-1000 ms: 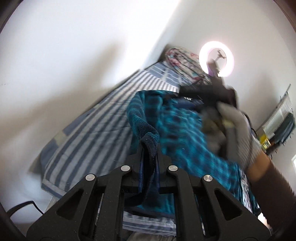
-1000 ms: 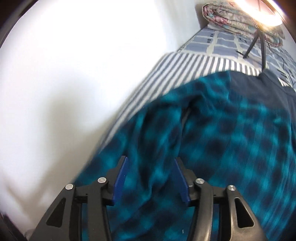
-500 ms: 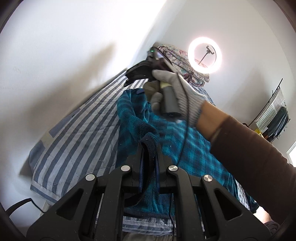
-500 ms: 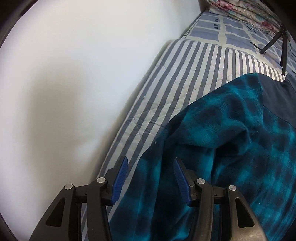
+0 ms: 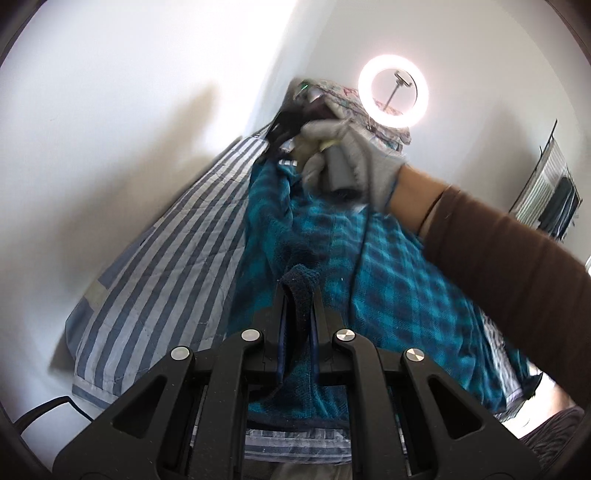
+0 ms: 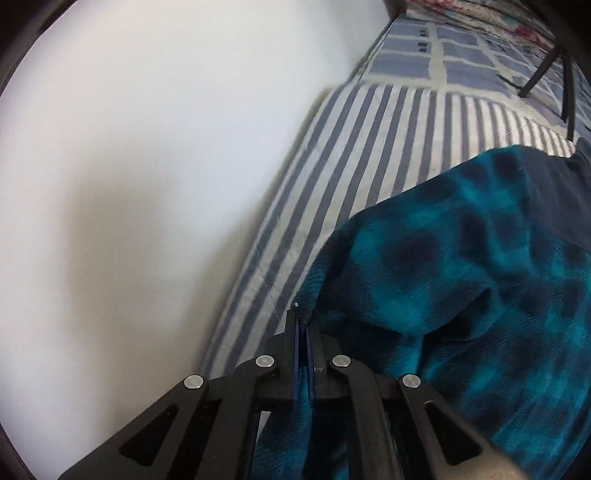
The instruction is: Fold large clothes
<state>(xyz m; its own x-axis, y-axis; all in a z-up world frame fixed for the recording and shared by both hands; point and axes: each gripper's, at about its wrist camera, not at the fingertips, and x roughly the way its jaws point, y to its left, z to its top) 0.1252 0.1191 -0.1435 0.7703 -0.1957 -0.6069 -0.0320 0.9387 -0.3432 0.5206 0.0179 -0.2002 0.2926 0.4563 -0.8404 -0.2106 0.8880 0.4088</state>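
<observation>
Left tool [image 5: 298, 291] clamped on a fold of the blue checked shirt [image 5: 388, 295], which lies spread on the striped bed [image 5: 155, 280]. Right tool [image 6: 303, 325] just squeezed together on the shirt's edge [image 6: 461, 295] near the wall side, only a thin bit of cloth between its tips. From the left view, mostly hidden behind a gloved hand [image 5: 354, 158] and blurry. Far end of the shirt cut off. Ring light [image 5: 393, 90] glowing behind.

i count one teal plaid garment [image 5: 399, 295], one striped bedcover [image 5: 162, 288], one lit ring light [image 5: 393, 90], one floral bundle [image 6: 517, 22], two grippers, left gripper [image 5: 297, 295] and right gripper [image 6: 303, 325], and one gloved hand [image 5: 354, 162].
</observation>
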